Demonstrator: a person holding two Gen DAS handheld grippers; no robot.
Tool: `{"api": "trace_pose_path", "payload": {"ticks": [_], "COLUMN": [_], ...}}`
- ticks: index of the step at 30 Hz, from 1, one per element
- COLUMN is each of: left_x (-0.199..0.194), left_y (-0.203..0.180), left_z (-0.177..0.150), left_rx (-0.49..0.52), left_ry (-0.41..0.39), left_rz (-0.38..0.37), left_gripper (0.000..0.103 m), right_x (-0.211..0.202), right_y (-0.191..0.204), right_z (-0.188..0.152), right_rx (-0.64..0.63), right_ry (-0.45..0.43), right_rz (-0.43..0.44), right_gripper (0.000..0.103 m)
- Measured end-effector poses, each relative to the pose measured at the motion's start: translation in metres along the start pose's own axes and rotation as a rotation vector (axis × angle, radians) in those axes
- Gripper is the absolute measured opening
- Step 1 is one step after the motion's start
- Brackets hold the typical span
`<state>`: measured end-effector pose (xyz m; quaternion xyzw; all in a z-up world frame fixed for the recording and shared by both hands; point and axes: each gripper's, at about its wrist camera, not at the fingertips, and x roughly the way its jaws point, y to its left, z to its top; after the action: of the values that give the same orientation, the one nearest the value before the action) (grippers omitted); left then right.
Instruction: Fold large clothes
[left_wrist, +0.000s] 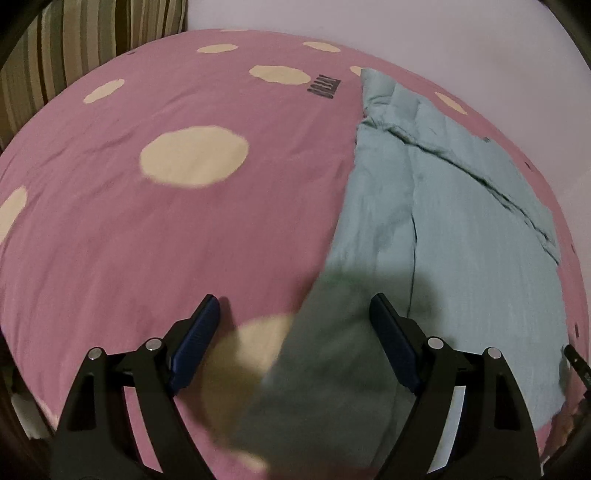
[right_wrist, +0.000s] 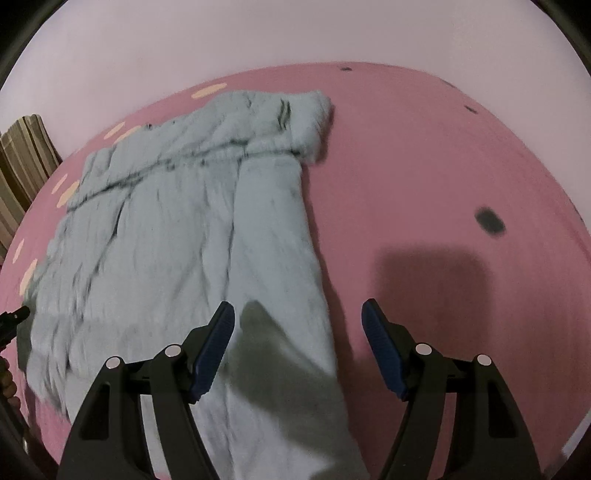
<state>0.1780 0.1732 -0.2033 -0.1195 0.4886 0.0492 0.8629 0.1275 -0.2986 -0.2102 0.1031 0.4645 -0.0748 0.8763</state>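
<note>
Lying on pink sheet: blue garment (dark print unreadable)

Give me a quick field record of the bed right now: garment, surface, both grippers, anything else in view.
garment: light blue garment, spread on the bed with one part folded across its far end, wrinkled
surface: pink bedsheet with cream spots
left gripper: jaws open, nothing between them, above the garment's left edge
right gripper: jaws open, nothing between them, above the garment's right edge
backdrop: pale wall; striped curtain at far left
image quality: both views motion-blurred
</note>
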Motion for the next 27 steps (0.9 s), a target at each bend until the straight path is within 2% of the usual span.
{"api": "trace_pose_path", "payload": {"ticks": [4,7,8,10,11,16,17,19,22,27], "left_x": [-0.009,-0.012,-0.013,-0.016,-0.017,-0.020,-0.021,-0.026,-0.040,-0.072], "left_y": [0.004,0.003,0.003,0.002,0.000,-0.006,-0.006,-0.009,-0.015,-0.019], "left_z": [-0.017,-0.024,-0.027,-0.031,-0.034,-0.040,-0.041,-0.040,-0.036,-0.012], "left_rx": [0.004,-0.009,-0.012,-0.007,0.000,0.023,0.023,0.025,0.029,-0.010], "left_ry": [-0.001,0.010,0.012,0.014,0.015,0.006,0.004,-0.006,-0.044,-0.119], "left_rz": [-0.040,-0.069,-0.079,-0.091,-0.096,-0.100,-0.106,-0.119,-0.119,-0.168], "left_gripper": [0.083,0.082,0.076,0.063,0.056,0.029,0.021,0.012,0.007,0.005], "right_x": [-0.002,-0.006,-0.008,-0.010,-0.011,-0.017,-0.017,-0.021,-0.031,-0.057], "right_y": [-0.004,-0.002,0.000,0.002,0.004,0.008,0.008,0.009,0.011,0.014], "right_z": [-0.025,-0.035,-0.038,-0.043,-0.046,-0.053,-0.053,-0.053,-0.051,-0.033], "right_rx": [0.031,0.044,0.040,0.031,0.027,0.017,0.017,0.024,0.026,0.041], "right_ry": [0.034,0.027,0.023,0.020,0.020,0.010,0.010,0.000,-0.035,-0.118], "right_rz": [0.051,0.069,0.071,0.076,0.082,0.114,0.123,0.141,0.146,0.176], "right_gripper": [0.070,0.070,0.069,0.057,0.055,0.027,0.025,0.017,0.013,0.010]}}
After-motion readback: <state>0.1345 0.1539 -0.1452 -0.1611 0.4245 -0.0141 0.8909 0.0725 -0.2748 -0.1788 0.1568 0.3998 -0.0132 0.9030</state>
